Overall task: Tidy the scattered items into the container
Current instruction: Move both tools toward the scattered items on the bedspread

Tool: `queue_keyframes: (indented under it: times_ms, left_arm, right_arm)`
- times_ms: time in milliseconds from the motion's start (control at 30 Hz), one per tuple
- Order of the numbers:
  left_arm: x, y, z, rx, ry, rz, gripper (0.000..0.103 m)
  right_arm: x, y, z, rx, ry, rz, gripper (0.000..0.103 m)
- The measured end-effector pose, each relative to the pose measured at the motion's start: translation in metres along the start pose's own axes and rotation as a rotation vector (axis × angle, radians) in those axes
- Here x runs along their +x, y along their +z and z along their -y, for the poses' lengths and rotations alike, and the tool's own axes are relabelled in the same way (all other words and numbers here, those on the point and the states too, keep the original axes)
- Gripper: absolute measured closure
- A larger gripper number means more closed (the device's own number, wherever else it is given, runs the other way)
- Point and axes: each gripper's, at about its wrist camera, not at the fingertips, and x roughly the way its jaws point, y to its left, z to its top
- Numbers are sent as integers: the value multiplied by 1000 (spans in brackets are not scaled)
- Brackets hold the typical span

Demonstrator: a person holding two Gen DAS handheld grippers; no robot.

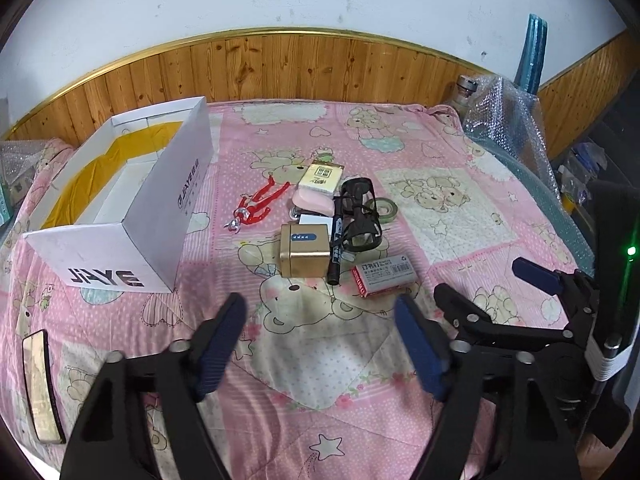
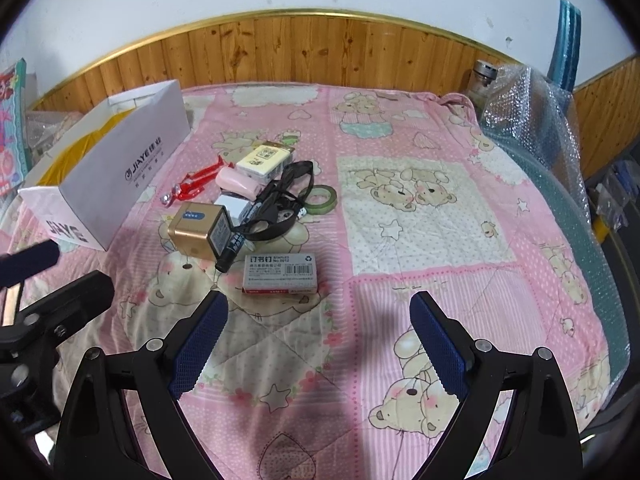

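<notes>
A pile of small items lies mid-bed on the pink quilt: a gold tin (image 1: 305, 251) (image 2: 197, 231), a staples box (image 1: 384, 275) (image 2: 281, 274), a black marker (image 1: 336, 244) (image 2: 237, 240), black goggles (image 1: 360, 216) (image 2: 282, 204), a green tape roll (image 1: 383, 209) (image 2: 321, 199), a pink case (image 1: 313, 202) (image 2: 236, 183), a cream box (image 1: 322, 178) (image 2: 262, 159) and a red figure (image 1: 258, 206) (image 2: 195, 182). The white open box (image 1: 160, 200) (image 2: 116, 168) stands at the left. My left gripper (image 1: 320, 332) and right gripper (image 2: 318, 334) (image 1: 480, 280) hover open and empty, short of the pile.
A phone (image 1: 40, 384) lies on the quilt at the near left. Bubble wrap (image 1: 508, 120) (image 2: 532, 120) and a metal-capped bottle (image 1: 466, 88) sit at the bed's far right corner. A wood-panelled wall runs behind the bed. Books (image 2: 10, 128) lean at the far left.
</notes>
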Motion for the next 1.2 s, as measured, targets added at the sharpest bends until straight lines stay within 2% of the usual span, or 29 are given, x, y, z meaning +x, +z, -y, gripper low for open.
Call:
queue_keyframes:
  times_ms: [33,67,100,133,167,200,267,567,733,767,833,867,900,967,1200]
  left_arm:
    - [1,-1,-1,-7,-8,-9,49]
    - [3,-2,-2,-14,-22,-21,64]
    - [6,-4,-2,-19,-40,-38,81]
    - [9,-5,-1,-20,-50,-58,88]
    - [13,-7,0,-19,-58,-77,96]
    - [15,-9,1,-15,-62,-87,100]
    - [15,-12,4,-4,-66,-90,103]
    - [11,-8,5,9,-78,-75,103]
    - [10,-3,2,13,-116,-61,102]
    - [10,-1,1,14,-122,-57,98]
    - [11,2,-2,16,-115,-50,78]
    - [10,3,-4,14,-110,-41,53]
    - [10,4,-7,8,-106,-29,34]
    - [10,8,-13,-3,-108,-10,28]
    - [27,12,-19,0,-124,-41,28]
  right_arm:
    - [0,0,1,4,-2,5,11]
    - [0,0,0,-3,-10,-1,23]
    - [2,1,-2,-12,-19,-10,61]
    - [7,1,-2,-16,-10,-45,84]
    - [10,0,-1,-3,16,-69,97]
    - [13,-1,0,6,31,-76,96]
    - [12,-2,0,1,26,-67,97]
    - [3,-2,-2,-5,32,-40,101]
    - [-2,3,-6,-14,31,-26,99]
    - [-1,4,-7,-13,28,-26,99]
    - [1,6,-7,-8,26,-33,90]
    - [3,7,-8,-4,26,-37,74]
    - [5,8,-8,-1,27,-41,57]
    - [8,9,-8,7,22,-46,54]
    - [25,10,-9,2,20,-94,54]
